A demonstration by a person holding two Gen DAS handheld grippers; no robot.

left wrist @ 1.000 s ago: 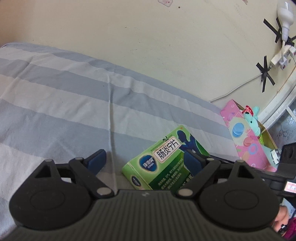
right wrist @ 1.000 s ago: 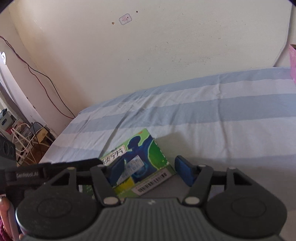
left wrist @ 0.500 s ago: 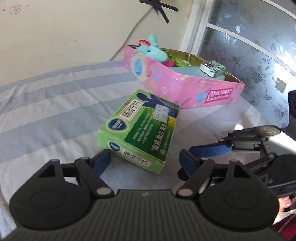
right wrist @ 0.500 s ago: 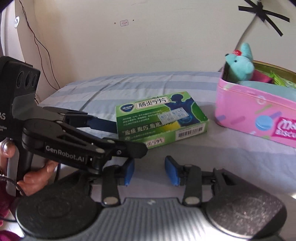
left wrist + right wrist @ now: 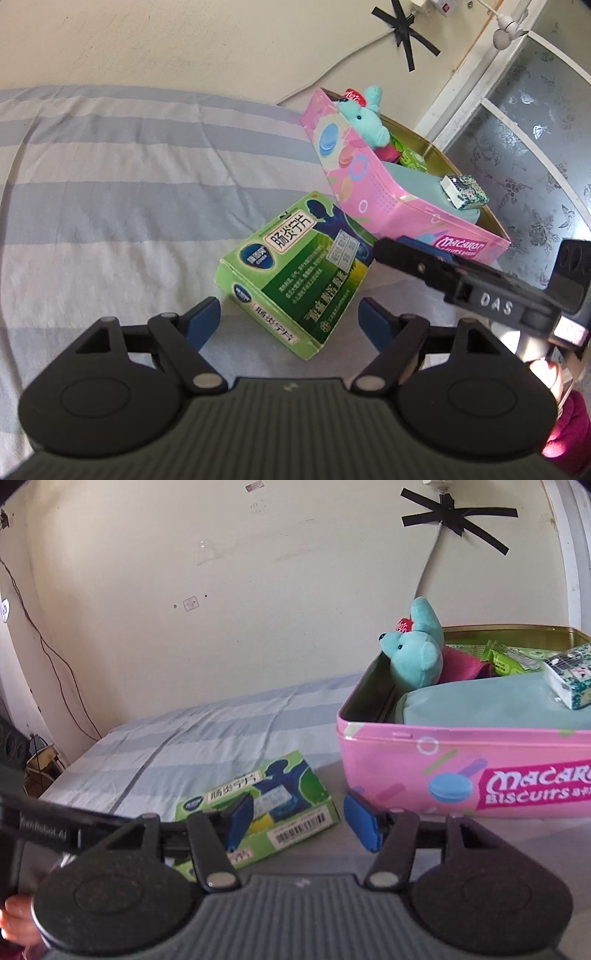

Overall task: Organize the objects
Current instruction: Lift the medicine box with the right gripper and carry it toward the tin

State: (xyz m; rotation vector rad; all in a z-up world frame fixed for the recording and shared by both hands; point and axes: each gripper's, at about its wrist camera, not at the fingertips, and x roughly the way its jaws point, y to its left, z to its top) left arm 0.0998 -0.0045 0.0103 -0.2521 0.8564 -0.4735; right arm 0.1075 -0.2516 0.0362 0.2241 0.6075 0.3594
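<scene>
A green medicine box lies flat on the striped bedsheet, beside a pink biscuit tin. My left gripper is open, and the box's near corner reaches in between its fingers without touching the pads. My right gripper comes in from the other side with its jaws opening. Its left finger lies over the box top and the box's end sits in the gap, unpressed. In the left wrist view, one right finger shows at the box's far corner.
The tin holds a teal plush toy, a teal pouch, green packets and a small patterned box. The wall stands close behind the bed. A frosted window is to the right, and cables hang off the bed's left end.
Both views swung from bare bed to the tin. The left gripper closed in on the green box. The right jaws narrowed, then widened again, nearer the box and tin.
</scene>
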